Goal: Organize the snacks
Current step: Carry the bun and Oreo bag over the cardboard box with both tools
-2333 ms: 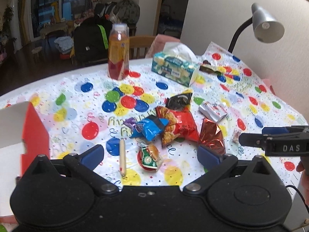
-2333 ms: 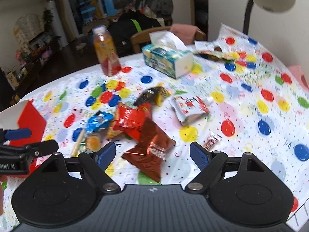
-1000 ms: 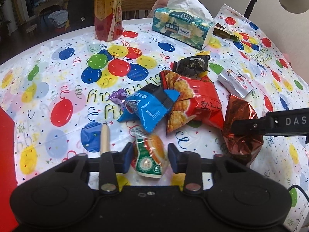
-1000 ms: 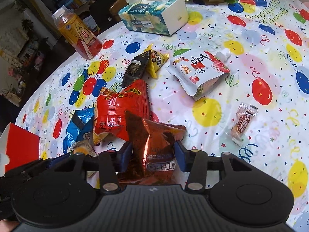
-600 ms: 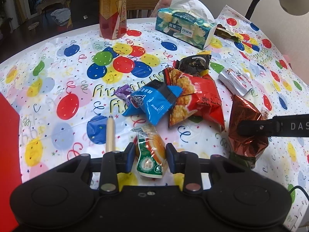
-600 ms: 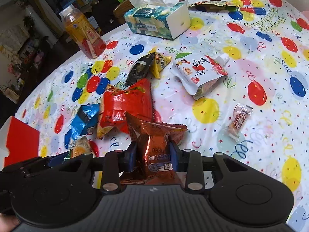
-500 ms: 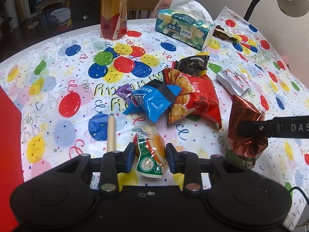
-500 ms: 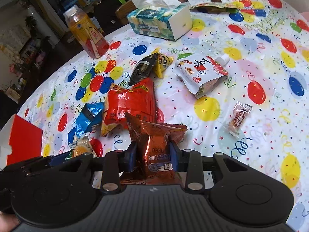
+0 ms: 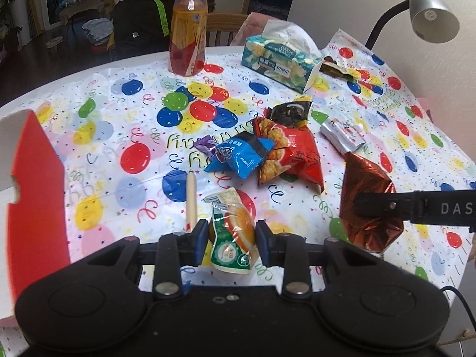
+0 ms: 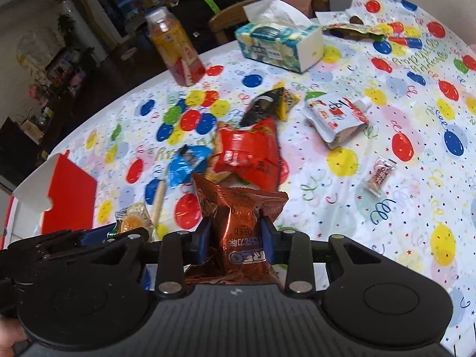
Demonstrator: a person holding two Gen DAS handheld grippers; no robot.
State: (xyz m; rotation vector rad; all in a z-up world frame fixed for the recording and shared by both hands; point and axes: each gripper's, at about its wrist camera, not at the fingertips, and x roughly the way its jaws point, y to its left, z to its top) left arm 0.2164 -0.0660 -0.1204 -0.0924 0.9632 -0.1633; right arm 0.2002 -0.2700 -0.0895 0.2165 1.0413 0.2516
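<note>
The left hand-held gripper [image 9: 230, 242] pinches a small green-and-orange snack packet [image 9: 233, 238] just above the surface [image 9: 98, 139]; the right hand-held gripper [image 10: 235, 238] clamps a crinkly copper Oreo bag [image 10: 238, 217] at mid-body. Both look light, puffy and slippery (crushable too), so a gentle middle grip seems wisest.

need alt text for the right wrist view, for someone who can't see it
The right gripper pinches a shiny brown Oreo snack bag between its fingers above a table covered in a balloon-print cloth. Beyond it lie a red chip bag, a blue packet, a white spouted pouch, a tissue box and a juice bottle.
</note>
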